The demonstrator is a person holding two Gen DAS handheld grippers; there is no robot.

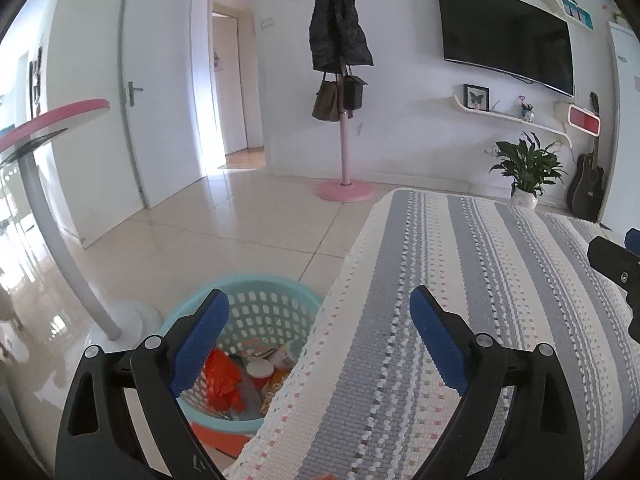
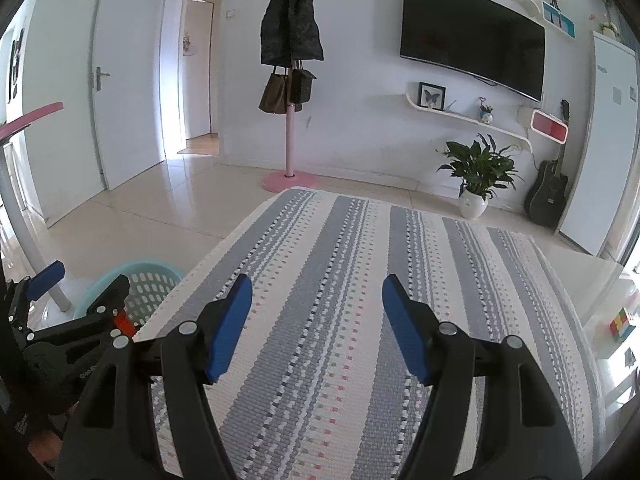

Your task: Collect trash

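Observation:
A light blue perforated basket (image 1: 256, 308) stands on the floor beside a table covered with a grey and white striped cloth (image 1: 460, 300). It holds trash: a crumpled red wrapper (image 1: 224, 380), a small cup (image 1: 260, 372) and other packets. My left gripper (image 1: 320, 320) is open and empty, over the cloth's left edge and the basket. My right gripper (image 2: 316, 308) is open and empty above the striped cloth (image 2: 340, 260). The basket (image 2: 148, 284) shows at the left of the right wrist view, partly behind the left gripper (image 2: 68, 300).
A white lamp stand (image 1: 60, 240) rises from a base beside the basket. A pink coat rack (image 1: 344, 140) with a black coat and bags stands at the far wall. A potted plant (image 1: 528, 172), a guitar (image 1: 586, 188) and a wall TV (image 1: 504, 36) are at the right. A colour cube (image 2: 620, 322) lies at the right.

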